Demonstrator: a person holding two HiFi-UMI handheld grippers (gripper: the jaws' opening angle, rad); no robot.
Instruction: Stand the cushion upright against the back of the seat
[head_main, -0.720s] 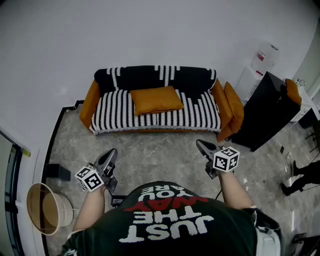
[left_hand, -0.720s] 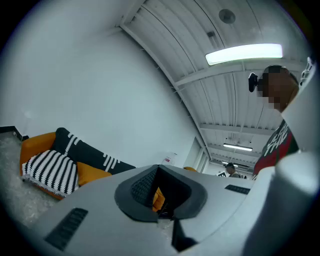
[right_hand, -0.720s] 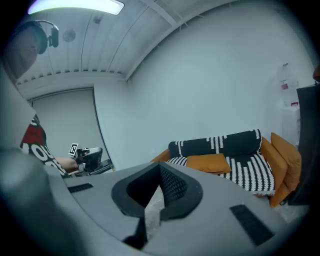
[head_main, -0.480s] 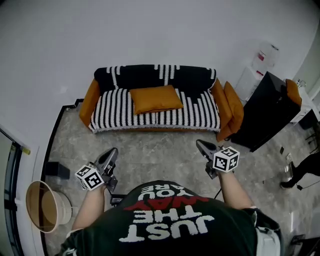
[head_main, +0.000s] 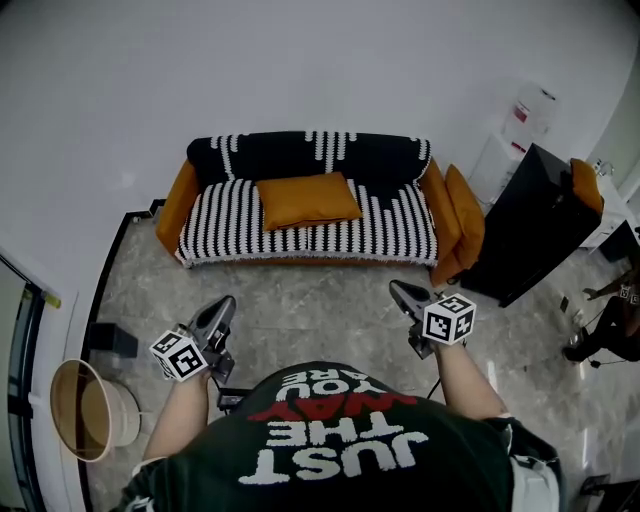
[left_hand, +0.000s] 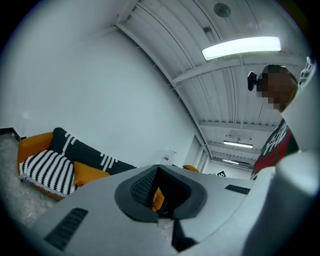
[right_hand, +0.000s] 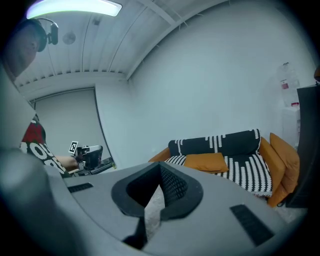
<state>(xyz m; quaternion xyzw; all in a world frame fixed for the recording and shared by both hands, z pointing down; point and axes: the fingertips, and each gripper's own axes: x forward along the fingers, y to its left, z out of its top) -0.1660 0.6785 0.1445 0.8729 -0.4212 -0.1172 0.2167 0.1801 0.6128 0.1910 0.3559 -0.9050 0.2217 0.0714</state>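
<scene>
Nothing of the task is judged done yet. At the near left, the left gripper (head_main: 220, 308) is held closed and empty over the floor, well apart from the sofa (head_main: 230, 215). On the middle of the seat the orange cushion (head_main: 308, 199) is seen lying flat, its far edge by the backrest (head_main: 300, 155) but not stood against it. At the near right, the right gripper (head_main: 402, 295) is likewise closed on nothing. All is left to be done: the approach, the grasp and the tipping upright.
</scene>
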